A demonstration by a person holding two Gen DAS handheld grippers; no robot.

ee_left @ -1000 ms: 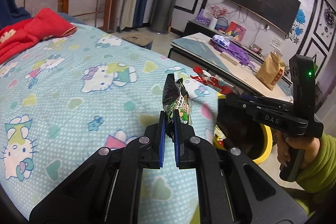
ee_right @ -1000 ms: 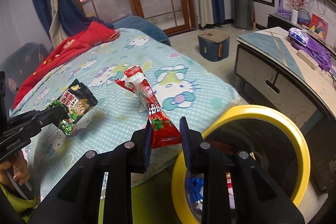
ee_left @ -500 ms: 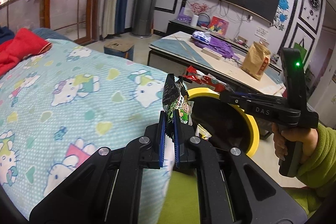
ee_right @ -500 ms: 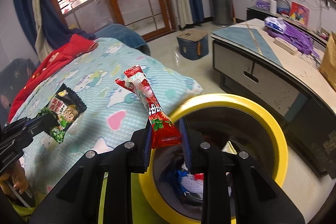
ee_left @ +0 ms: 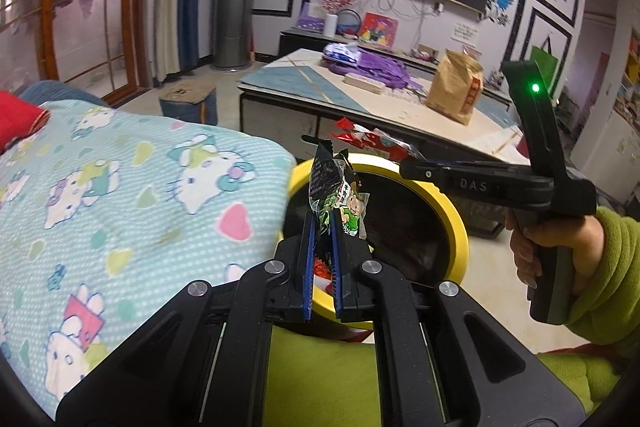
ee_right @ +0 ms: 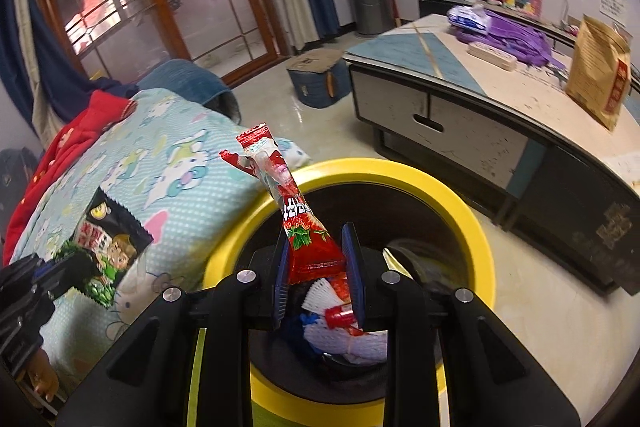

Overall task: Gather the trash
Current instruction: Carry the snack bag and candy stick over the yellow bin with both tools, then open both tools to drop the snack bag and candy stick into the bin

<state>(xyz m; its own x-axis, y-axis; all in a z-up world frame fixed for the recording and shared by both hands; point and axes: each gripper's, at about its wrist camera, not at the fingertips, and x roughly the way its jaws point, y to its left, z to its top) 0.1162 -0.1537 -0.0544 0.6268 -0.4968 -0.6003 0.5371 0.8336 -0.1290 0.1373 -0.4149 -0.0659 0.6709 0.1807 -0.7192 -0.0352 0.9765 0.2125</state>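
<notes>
Where floor shows (ee_right: 532, 307) | quilt (ee_left: 120, 187) | low table (ee_right: 480, 95)

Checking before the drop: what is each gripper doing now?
Left gripper: shut on black-and-green snack wrapper.
Right gripper: shut on long red candy wrapper.
</notes>
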